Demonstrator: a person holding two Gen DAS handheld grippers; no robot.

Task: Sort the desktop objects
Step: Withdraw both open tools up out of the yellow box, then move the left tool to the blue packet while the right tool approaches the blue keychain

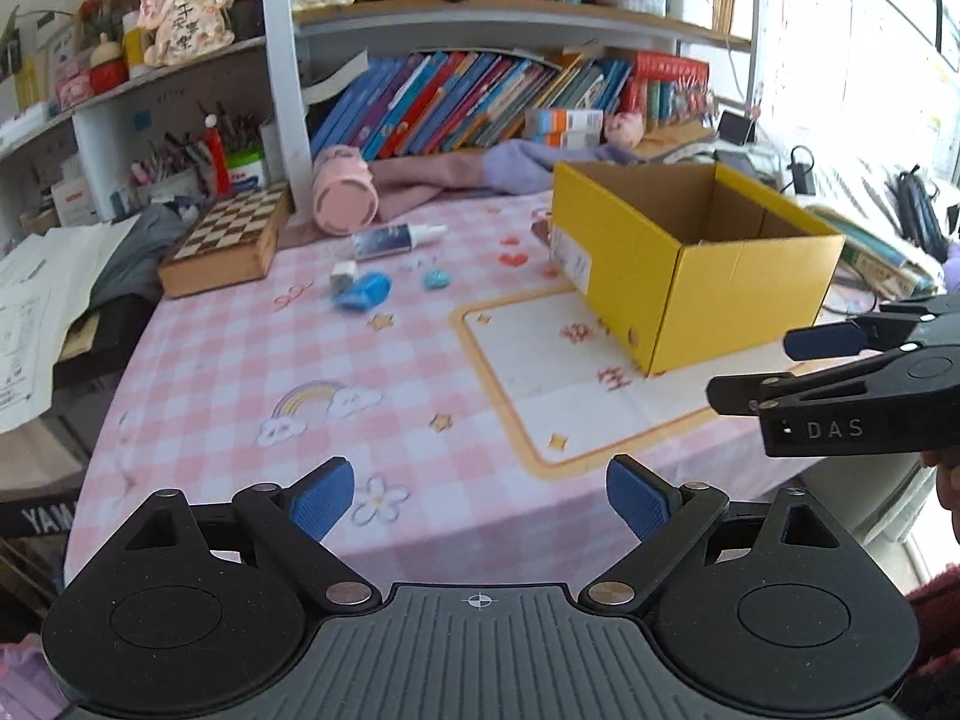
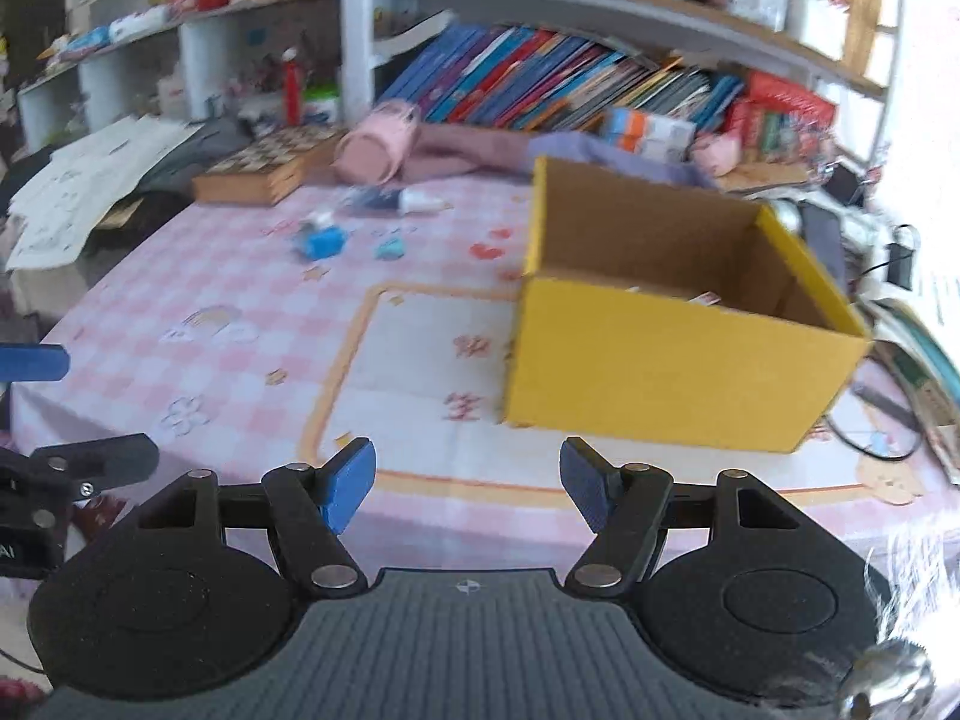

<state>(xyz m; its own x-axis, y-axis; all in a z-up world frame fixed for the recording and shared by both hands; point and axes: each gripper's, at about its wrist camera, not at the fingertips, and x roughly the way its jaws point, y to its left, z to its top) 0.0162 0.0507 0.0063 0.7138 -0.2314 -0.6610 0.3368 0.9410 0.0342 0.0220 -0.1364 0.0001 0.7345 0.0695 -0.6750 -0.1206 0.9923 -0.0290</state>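
A yellow cardboard box [image 1: 690, 276] stands open on the pink checked tablecloth [image 1: 252, 360]; it also shows in the right wrist view [image 2: 672, 378]. Small items lie at the far middle: a blue stapler-like object [image 1: 363, 290], a small white-grey piece [image 1: 343, 273], a small blue piece [image 1: 436, 279], a dark tube with white cap [image 1: 396, 238] and a pink cylinder [image 1: 345, 191] on its side. My left gripper [image 1: 480, 498] is open and empty over the near edge. My right gripper [image 2: 468, 486] is open and empty, near the box's front; it also shows in the left wrist view [image 1: 774, 369].
A wooden chessboard box [image 1: 225, 240] lies at the far left. Shelves with books [image 1: 468, 96] line the back. Pink and purple cloth [image 1: 474, 171] lies behind the box. Papers [image 1: 36, 312] hang at the left; cables and books [image 1: 870, 240] crowd the right.
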